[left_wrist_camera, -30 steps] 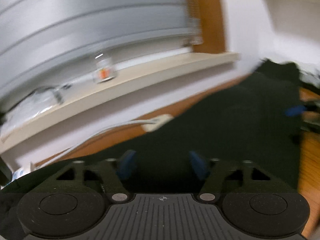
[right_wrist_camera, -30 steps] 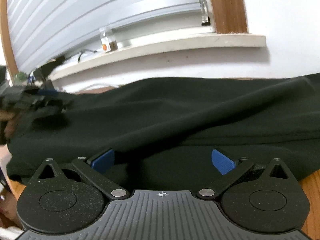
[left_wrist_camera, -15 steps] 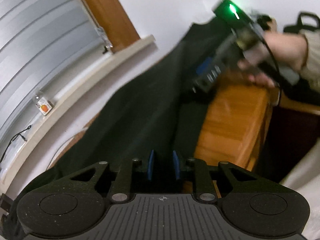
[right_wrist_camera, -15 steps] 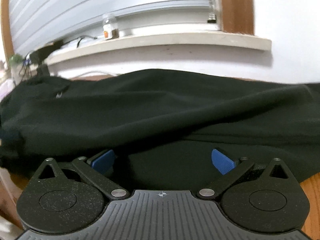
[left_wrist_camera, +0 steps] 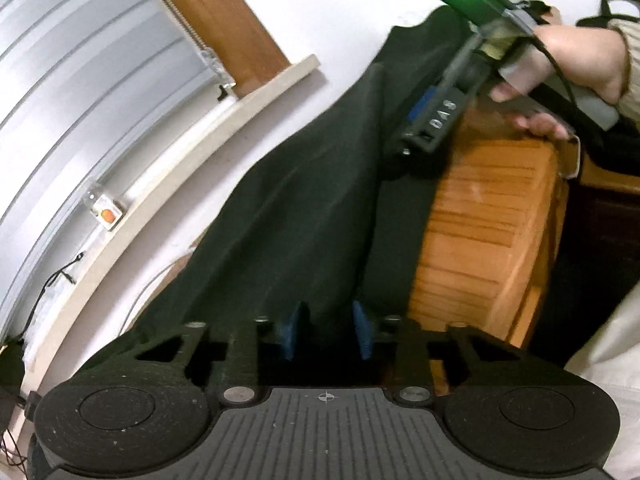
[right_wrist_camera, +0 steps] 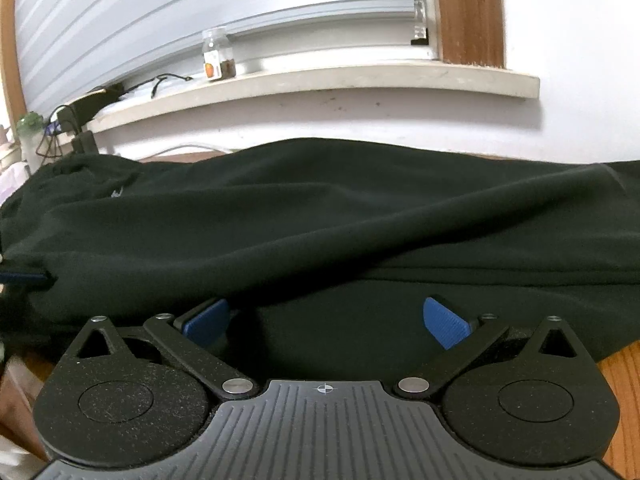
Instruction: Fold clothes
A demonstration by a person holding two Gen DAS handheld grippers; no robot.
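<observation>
Left tool point(left_wrist_camera: 325, 334) first: its blue pads point(left_wrist_camera: 291, 336) are drawn in close with a fold of the dark green garment point(left_wrist_camera: 304, 208) pinched between them, so it is clamped on the cloth. From that grip the fabric runs away in long creases, up and to the right across the view, towards the far edge of the wooden desk point(left_wrist_camera: 488, 236).

Over there sits the right tool point(left_wrist_camera: 430, 120), seen from the side, black with white lettering and a blue pad showing, a green light glowing on the box above it. The person's right hand point(left_wrist_camera: 576, 56) grips its handle, fingertips resting by the desk's corner. That tool hovers at the garment's far end.

Now the right wrist view: the right tool point(right_wrist_camera: 325, 322) has its blue pads point(right_wrist_camera: 444, 322) spread wide apart, nothing held between them, low over the cloth. The garment point(right_wrist_camera: 320, 220) lies stretched across the desk in front of it, one long fold draped diagonally over a flatter layer beneath. A bare strip of desk point(right_wrist_camera: 622, 376) shows at the lower right.

Beyond the cloth, a pale window sill point(right_wrist_camera: 320, 80) runs along the white wall, carrying a small glass jar point(right_wrist_camera: 218, 55) with an orange label and some dark cables point(right_wrist_camera: 160, 82). Grey slatted blinds point(right_wrist_camera: 200, 4) fill the window above, with a brown wooden frame point(right_wrist_camera: 470, 12) at its right.
</observation>
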